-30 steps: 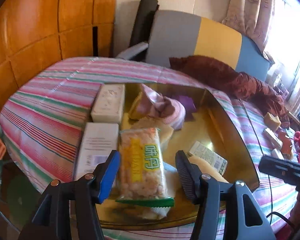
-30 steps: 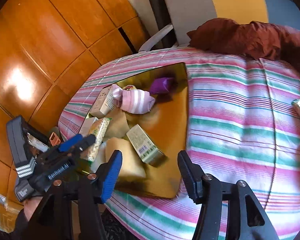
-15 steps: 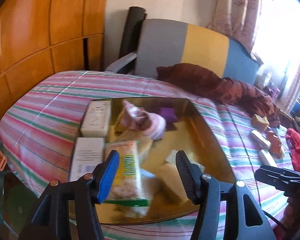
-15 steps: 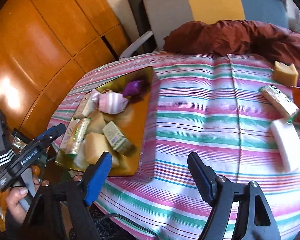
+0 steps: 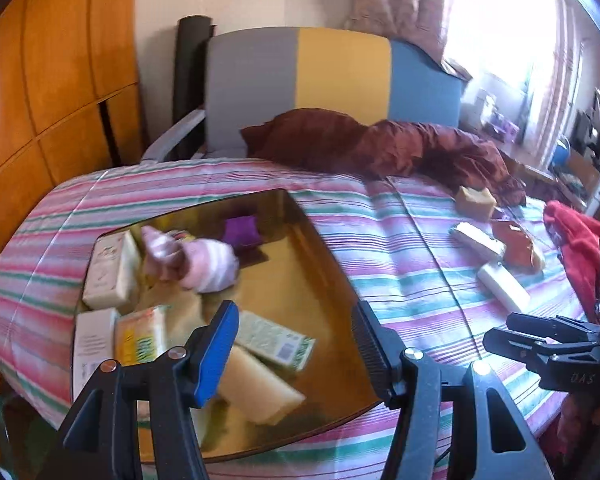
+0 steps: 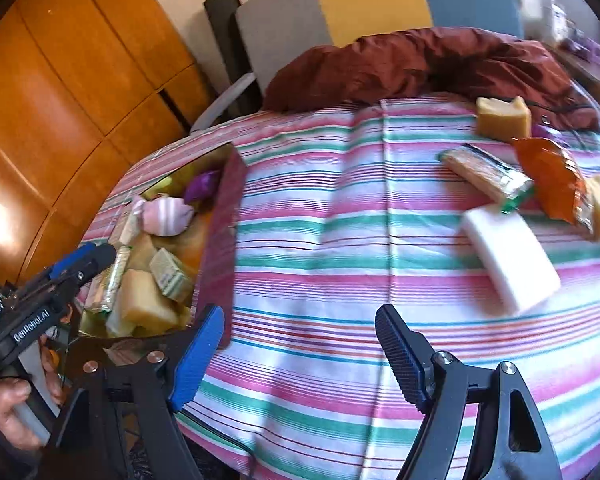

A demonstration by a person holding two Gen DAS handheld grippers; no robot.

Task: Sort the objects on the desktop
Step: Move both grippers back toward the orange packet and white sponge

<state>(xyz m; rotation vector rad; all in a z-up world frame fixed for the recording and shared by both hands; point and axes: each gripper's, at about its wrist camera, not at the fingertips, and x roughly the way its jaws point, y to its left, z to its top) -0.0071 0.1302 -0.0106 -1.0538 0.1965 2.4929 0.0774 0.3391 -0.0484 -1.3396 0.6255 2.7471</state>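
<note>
The left tool is released, its jaws apart with nothing between them, hanging over the near end of the gold tray. Straight ahead of it in the tray lie a green box and a yellow sponge; to its left are a snack bar and two white boxes, and further ahead a pink sock and a purple piece.

The right tool is also released. Its jaws have just been opening and now stand wide, with nothing between them, above the striped cloth on the worktop. Ahead and to its right, still on the cloth, lie a white block, a wrapped bar, an orange packet and a yellow sponge piece. The tray sits to its left, and the left tool shows beyond that, held in a hand.

A dark red cloth lies past the far edge, in front of a chair.
</note>
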